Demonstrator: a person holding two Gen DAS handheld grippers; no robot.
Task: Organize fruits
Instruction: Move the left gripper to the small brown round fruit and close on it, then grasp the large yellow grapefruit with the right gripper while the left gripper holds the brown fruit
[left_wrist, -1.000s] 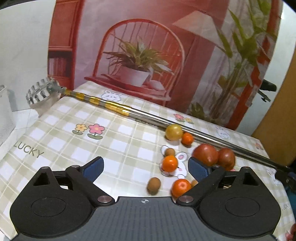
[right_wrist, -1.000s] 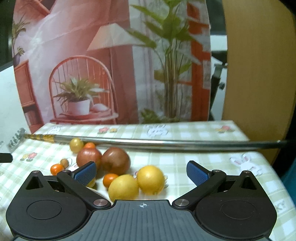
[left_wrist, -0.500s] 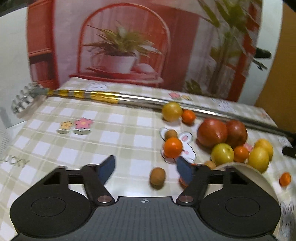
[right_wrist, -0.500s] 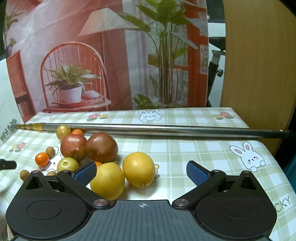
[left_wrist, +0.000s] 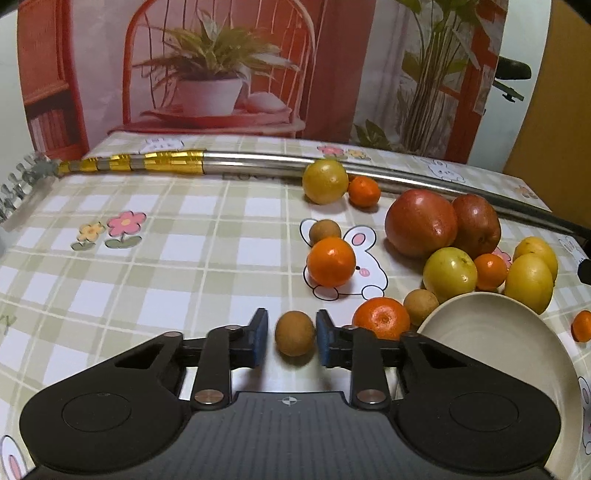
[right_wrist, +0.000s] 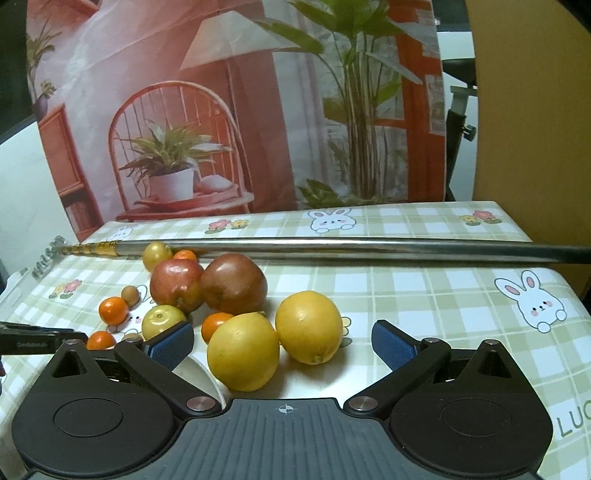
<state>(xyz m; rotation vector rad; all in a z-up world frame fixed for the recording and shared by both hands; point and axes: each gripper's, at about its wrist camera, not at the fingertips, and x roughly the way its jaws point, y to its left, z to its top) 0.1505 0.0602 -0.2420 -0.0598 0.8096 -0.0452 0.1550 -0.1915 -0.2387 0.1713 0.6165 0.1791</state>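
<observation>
Left gripper (left_wrist: 289, 338) is seen straddling a small brown fruit (left_wrist: 294, 333) on the checked tablecloth (left_wrist: 166, 258); the blue pads (left_wrist: 258, 336) sit just beside it on either side, a sliver of gap visible on each flank, so contact is not confirmed and the jaws are read as narrowed but not pinching. The fruit rests on the cloth, near a small orange (left_wrist: 382, 317) and the rim of a pale bowl (left_wrist: 480, 332) at its right. Right gripper (right_wrist: 282, 343) is held with jaws spread wide, nothing between them, two large yellow citrus (right_wrist: 242, 350) lying just ahead of it. The step in hand is judged to be the pick of the brown fruit, presumably for the bowl. A good grasp would be made by closing evenly across the widest part, pads kept level with the cloth so the round body is not squeezed upward or rolled forward. Light pressure is advised, the skin looking thin. The lift should be taken straight up before any swing right, since the orange and bowl rim are close and could be knocked.
</observation>
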